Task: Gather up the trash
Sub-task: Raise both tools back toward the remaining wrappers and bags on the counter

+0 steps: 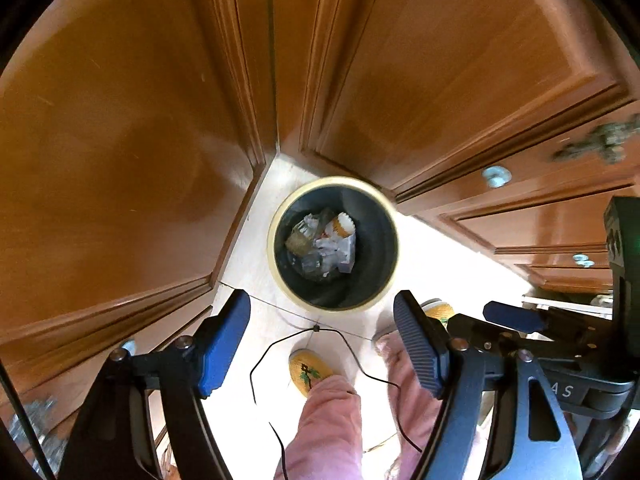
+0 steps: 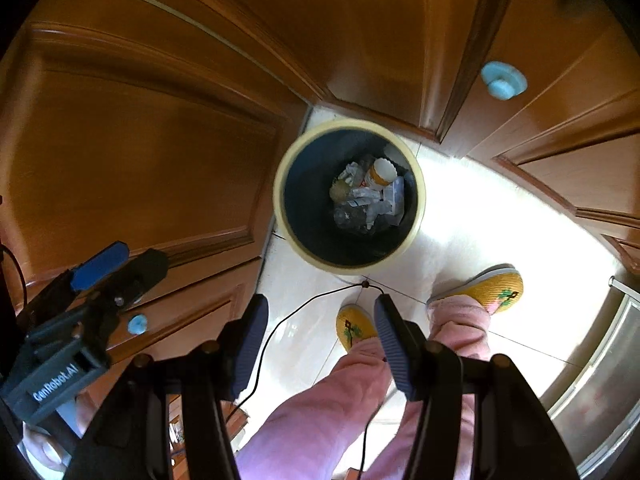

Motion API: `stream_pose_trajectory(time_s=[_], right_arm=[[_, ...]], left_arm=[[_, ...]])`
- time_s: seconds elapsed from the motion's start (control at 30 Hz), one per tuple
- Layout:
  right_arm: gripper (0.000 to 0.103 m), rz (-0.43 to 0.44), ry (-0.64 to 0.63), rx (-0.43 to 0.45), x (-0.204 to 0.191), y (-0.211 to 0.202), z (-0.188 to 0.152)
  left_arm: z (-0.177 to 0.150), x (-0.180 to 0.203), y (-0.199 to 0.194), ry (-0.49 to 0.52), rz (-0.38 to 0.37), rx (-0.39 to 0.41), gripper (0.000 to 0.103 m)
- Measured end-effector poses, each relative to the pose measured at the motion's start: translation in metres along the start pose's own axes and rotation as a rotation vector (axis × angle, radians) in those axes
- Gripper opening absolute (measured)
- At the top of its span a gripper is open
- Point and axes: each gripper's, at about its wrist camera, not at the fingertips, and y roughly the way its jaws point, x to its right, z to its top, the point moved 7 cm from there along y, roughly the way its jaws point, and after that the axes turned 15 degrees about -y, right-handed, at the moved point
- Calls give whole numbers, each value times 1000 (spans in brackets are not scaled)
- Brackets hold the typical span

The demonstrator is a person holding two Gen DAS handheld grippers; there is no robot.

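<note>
Trash (image 1: 322, 242), crumpled paper and a small cup, lies light and crushable in the bin (image 1: 276, 216) on the floor below me; both the left gripper (image 1: 320, 344) and right gripper (image 2: 320, 340) hang spread and empty; I'd pinch any loose wad mid-crumple.

Both wrist views look straight down from well above, sharing the trash bin (image 1: 334, 243) (image 2: 349, 194) just past centre toward 12 o'clock.

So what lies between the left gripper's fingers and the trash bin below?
Only pale floor tile and a thin black cable looping across it. The left gripper is open and empty above the trash bin, clearest in the left wrist view.
</note>
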Motion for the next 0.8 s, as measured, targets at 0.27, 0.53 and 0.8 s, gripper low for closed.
stream_pose_trajectory(time_s=[0.27, 0.53, 0.8], right_arm=[[55, -23, -25, 136, -19, -115, -15], [55, -41, -49, 277, -41, -223, -33], [55, -105, -79, 420, -58, -309, -51]], left_arm=[[-5, 36, -119, 47, -62, 116, 79], [-6, 84, -224, 150, -127, 251, 81], [-13, 126, -316, 239, -183, 373, 86]])
